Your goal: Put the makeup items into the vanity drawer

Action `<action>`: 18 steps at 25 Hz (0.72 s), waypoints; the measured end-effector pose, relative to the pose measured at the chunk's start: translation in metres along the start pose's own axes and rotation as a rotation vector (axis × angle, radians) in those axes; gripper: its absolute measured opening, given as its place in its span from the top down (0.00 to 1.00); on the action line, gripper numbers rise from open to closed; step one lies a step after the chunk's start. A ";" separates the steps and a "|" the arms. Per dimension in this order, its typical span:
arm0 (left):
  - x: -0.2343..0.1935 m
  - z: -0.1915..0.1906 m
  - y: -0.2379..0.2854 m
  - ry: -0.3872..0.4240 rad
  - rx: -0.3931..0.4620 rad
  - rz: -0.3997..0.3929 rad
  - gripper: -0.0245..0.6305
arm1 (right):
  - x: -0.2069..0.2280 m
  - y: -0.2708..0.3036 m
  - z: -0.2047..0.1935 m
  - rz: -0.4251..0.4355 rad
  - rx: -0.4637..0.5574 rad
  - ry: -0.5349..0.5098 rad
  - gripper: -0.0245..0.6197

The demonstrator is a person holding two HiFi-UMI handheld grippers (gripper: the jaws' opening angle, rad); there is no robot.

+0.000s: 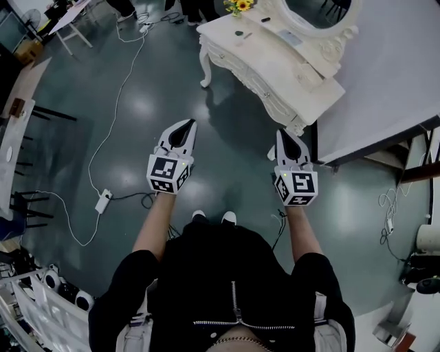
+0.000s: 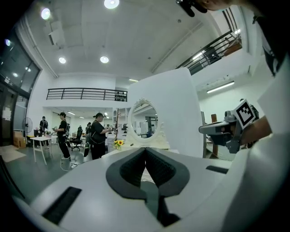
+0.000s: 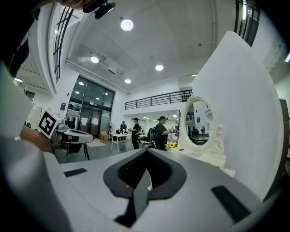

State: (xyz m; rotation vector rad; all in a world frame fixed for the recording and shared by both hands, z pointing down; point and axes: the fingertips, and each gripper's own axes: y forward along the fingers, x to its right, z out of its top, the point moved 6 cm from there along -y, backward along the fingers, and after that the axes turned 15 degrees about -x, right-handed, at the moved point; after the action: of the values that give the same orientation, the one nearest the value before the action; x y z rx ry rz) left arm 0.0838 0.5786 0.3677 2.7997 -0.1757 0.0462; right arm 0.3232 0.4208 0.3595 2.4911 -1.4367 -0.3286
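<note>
- The white vanity (image 1: 275, 58) stands at the upper centre-right of the head view, on the dark floor (image 1: 227, 137), with an oval mirror (image 1: 313, 10) at its back and sunflowers (image 1: 239, 5) at its far end.
- The drawer fronts (image 1: 230, 63) along its near side look flush and shut; nothing inside them shows.
- A few small items (image 1: 238, 32) lie on the vanity's surface, too small to tell what they are.
- The left gripper (image 1: 187, 125) is held out level over the floor at centre-left, well short of the vanity. Its jaws are pressed together with nothing between them.
- The right gripper (image 1: 282, 134) is held level at centre-right, near the vanity's near corner but apart from it. Its jaws also meet and are empty.
- Both forearms reach forward side by side from the person's body at the bottom of the frame.
- A power strip (image 1: 103, 201) with a white cable lies on the floor at the left.
</note>
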 end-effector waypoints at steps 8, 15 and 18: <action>0.016 -0.005 0.010 -0.024 -0.018 -0.014 0.93 | 0.009 0.015 -0.007 0.061 -0.010 0.004 0.95; -0.005 -0.004 0.037 -0.043 -0.025 -0.034 0.93 | 0.015 0.048 0.003 0.068 -0.009 0.001 0.95; -0.023 -0.001 0.060 -0.037 -0.026 -0.040 0.93 | 0.021 0.072 0.007 0.057 -0.015 0.013 0.95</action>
State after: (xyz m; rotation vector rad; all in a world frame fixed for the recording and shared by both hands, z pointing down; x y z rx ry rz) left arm 0.0531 0.5252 0.3869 2.7783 -0.1278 -0.0179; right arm 0.2729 0.3673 0.3747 2.4301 -1.4918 -0.3111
